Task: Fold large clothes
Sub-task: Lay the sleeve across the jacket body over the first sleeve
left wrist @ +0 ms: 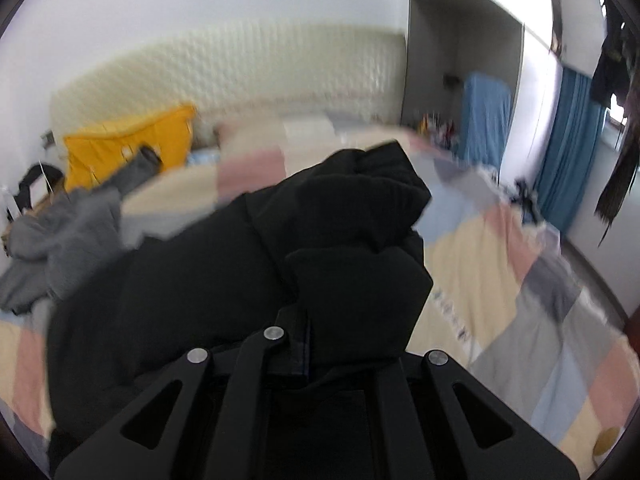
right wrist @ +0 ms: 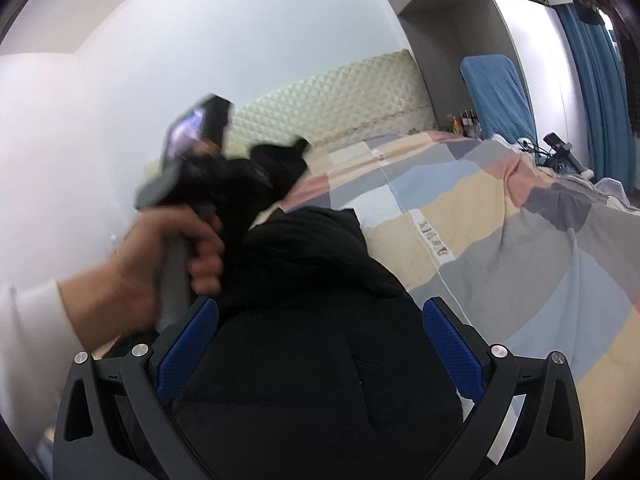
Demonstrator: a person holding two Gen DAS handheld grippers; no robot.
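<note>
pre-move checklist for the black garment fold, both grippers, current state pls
1. Left gripper shut on black garment: ok, fabric bunches out from its closed fingers.
2. Right gripper open: ok, blue fingers stand wide either side of the garment.
3. Right fingers pressing on the fabric: cannot tell.
4. Garment lying flat on the patchwork quilt: not ok, it is heaped and creased.
5. Landing area on the quilt: not ok on one side, grey clothing lies beside the garment.
6. Left-wrist image sharp: not ok, blurred.
</note>
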